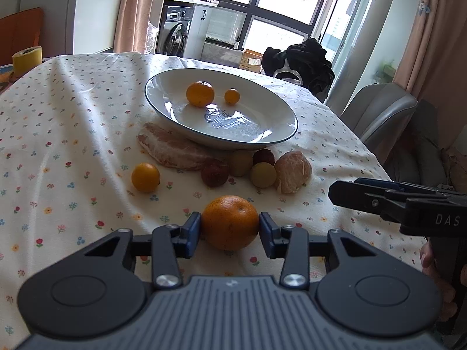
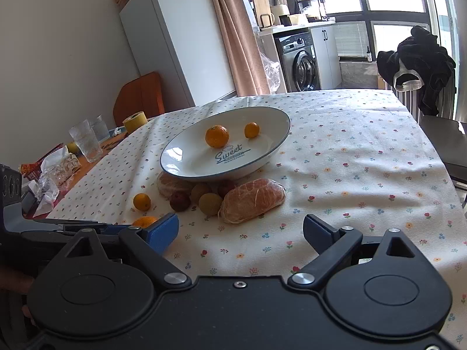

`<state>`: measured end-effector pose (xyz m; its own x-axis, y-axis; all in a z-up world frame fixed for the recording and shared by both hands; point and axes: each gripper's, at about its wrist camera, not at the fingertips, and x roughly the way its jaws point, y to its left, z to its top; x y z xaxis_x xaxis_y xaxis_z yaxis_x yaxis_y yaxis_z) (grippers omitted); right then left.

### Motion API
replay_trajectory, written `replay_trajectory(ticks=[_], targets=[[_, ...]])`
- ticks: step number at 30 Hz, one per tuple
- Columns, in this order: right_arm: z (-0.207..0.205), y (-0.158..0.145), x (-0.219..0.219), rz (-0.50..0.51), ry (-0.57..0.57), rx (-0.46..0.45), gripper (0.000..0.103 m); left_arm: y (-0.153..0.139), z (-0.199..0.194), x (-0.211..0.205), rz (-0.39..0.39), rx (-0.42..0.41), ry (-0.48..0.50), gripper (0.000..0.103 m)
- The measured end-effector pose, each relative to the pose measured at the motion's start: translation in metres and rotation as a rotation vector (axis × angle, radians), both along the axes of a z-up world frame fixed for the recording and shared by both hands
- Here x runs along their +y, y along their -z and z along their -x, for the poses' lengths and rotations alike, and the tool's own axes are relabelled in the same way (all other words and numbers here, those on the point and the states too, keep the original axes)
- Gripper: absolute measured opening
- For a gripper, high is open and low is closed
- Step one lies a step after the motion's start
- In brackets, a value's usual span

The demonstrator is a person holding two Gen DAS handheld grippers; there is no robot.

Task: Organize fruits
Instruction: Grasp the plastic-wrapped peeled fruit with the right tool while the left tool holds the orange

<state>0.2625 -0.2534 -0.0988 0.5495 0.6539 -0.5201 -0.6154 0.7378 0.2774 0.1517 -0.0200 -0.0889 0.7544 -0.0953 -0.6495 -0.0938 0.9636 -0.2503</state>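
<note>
Tongs (image 1: 230, 227) on left pinch mandarin (image 1: 230, 221); right tongs (image 2: 240, 233) gape.

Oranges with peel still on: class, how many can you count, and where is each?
4: two in the plate, large and small; one on the cloth; one between the left gripper's fingers.

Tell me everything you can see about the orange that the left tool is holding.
The orange is round, with bright, dimpled, unpeeled skin and a small stem dimple near its top. It sits between the blue pads of the left tool, which touch it on both sides, low over the floral tablecloth in front of the white bowl. Whether it rests on the cloth is unclear. The right wrist view shows only its top.
</note>
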Motion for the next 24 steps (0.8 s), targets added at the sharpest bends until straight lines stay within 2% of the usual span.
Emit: replay_trajectory(ticks=[2, 4, 7, 12, 20, 24], targets=[[-0.005, 0.002, 0.007, 0.001, -0.012, 0.012, 0.084, -0.001, 0.0, 0.002, -0.002, -0.003, -0.006, 0.041], [-0.01, 0.006, 0.012, 0.004, -0.016, 0.035, 0.073, -0.002, 0.0, 0.005, -0.004, -0.006, -0.013, 0.041], [-0.019, 0.013, 0.02, 0.002, -0.015, 0.074, 0.065, -0.005, 0.001, 0.011, -0.004, -0.015, -0.025, 0.041], [-0.025, 0.021, 0.033, 0.016, -0.023, 0.095, 0.06, -0.007, 0.001, 0.021, -0.006, -0.015, -0.043, 0.041], [-0.029, 0.023, 0.049, 0.112, 0.048, 0.013, 0.059, -0.011, 0.003, 0.029, -0.005, -0.022, -0.061, 0.041], [-0.03, 0.022, 0.053, 0.129, 0.063, 0.011, 0.058, -0.012, 0.003, 0.029, -0.007, -0.024, -0.063, 0.041]])
